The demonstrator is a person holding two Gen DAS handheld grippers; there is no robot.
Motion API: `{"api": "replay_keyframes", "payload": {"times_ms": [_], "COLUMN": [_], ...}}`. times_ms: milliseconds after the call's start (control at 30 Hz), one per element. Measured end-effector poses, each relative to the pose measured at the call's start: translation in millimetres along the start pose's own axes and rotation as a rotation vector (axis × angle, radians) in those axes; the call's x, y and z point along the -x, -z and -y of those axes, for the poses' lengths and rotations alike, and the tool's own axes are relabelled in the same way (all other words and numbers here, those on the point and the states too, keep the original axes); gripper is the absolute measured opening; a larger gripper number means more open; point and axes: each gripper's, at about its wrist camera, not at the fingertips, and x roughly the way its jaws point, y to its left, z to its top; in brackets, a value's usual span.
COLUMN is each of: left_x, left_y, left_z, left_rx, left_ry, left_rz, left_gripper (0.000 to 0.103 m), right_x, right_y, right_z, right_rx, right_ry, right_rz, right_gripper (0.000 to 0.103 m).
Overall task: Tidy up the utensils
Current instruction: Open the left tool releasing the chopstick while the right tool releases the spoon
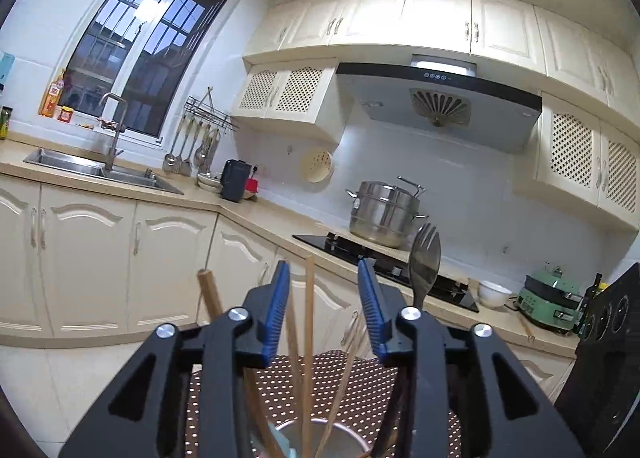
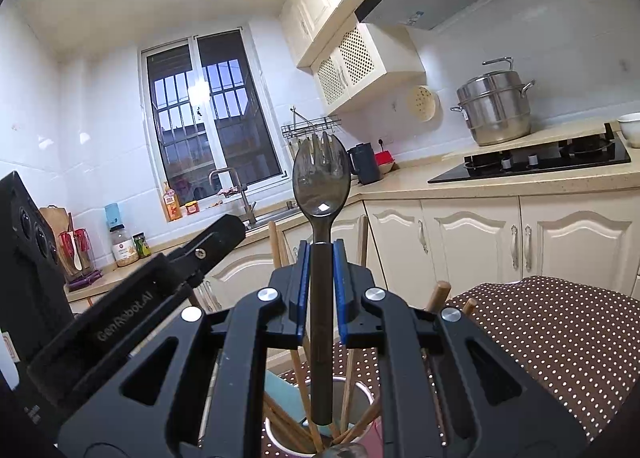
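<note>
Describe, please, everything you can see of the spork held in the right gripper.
The spork is dark grey and glossy, plastic or metal by its look, with a rounded bowl ending in short tines. It stands upright, tines up, its straight handle clamped between the blue pads of the right gripper. Its lower end hangs over the cup of chopsticks; whether it touches them is unclear. In the left wrist view it rises to the right of the open left gripper.

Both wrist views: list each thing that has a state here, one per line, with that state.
Left gripper: open, holding nothing, above the cup.
Right gripper: shut on the spork handle.
Spork: upright, head up, lower end in the cup.
Cup: upright on the dotted cloth, holding chopsticks.
Chopsticks: standing in the cup, leaning apart.
Steamer pot: lid on, on the counter behind the hob.
</note>
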Motion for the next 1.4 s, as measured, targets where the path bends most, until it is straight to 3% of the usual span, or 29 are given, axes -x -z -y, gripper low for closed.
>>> {"api": "replay_keyframes", "payload": {"times_ms": [100, 233, 333, 500, 633, 800, 1100, 1233, 1367, 1400], "left_x": [4, 8, 15, 29, 39, 38, 33, 29, 27, 27], "left_y": [-2, -4, -9, -21, -26, -25, -28, -25, -22, -22], "left_z": [-1, 3, -3, -4, -3, -5, -19, -20, -19, -19], "left_rx": [-0.024, -0.107, -0.060, -0.056, -0.111, -0.169, -0.140, -0.138, -0.139, -0.138], "left_ry": [-0.016, -0.097, -0.047, -0.026, -0.090, -0.178, -0.190, -0.175, -0.169, -0.164], "left_rz": [-0.035, -0.064, -0.081, -0.039, 0.020, 0.008, -0.042, -0.079, -0.117, -0.124], "left_gripper": [0.041, 0.052, 0.055, 0.056, 0.061, 0.061, 0.062, 0.063, 0.063, 0.063], "right_x": [2, 1, 3, 11, 12, 8, 4, 6, 12, 15], "right_y": [0, 0, 1, -2, -1, 2, 9, 8, 7, 7], "right_z": [-2, -3, -5, -8, -13, -19, -21, -26, -25, -25], "right_rx": [-0.002, -0.001, 0.005, -0.001, 0.016, 0.028, 0.051, 0.067, 0.064, 0.063], "right_ry": [0.000, 0.008, 0.021, 0.044, 0.036, 0.029, 0.052, 0.068, 0.084, 0.090], "right_rz": [0.001, 0.003, 0.016, 0.056, 0.061, 0.060, 0.055, 0.045, 0.036, 0.035], "right_gripper": [0.012, 0.012, 0.012, 0.012, 0.012, 0.012, 0.013, 0.028, 0.033, 0.040]}}
